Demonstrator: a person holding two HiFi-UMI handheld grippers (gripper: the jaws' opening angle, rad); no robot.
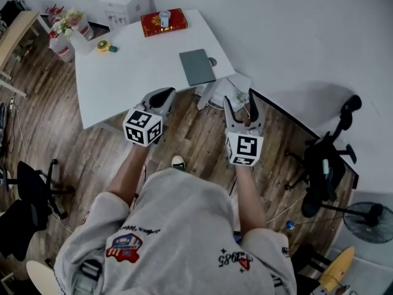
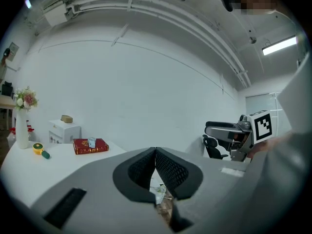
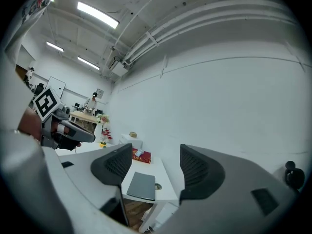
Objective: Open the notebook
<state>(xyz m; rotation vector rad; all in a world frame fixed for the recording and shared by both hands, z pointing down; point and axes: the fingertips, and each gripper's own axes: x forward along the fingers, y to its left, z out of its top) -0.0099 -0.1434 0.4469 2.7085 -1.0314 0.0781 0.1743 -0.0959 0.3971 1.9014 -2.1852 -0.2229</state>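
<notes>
Notebook (image 1: 197, 67) closed, flat on white table (image 1: 123, 85), close to right edge. Slim, plain grey-green cover. Likely light, cover fairly stiff, may skate on smooth top. Pin one side, lift cover at free long edge; spine side unclear. Your right gripper (image 1: 240, 101): jaws wide, empty, short of table. Your left gripper (image 1: 162, 93): jaws pressed together, nothing between.

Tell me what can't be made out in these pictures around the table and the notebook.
Notebook: in the left gripper view, hidden behind the left gripper itself; elsewhere too small to show cover print.
Item on the red box: too small in every view to name.
Round spot beside the notebook: too small to tell hole from object, head and right gripper views.
</notes>
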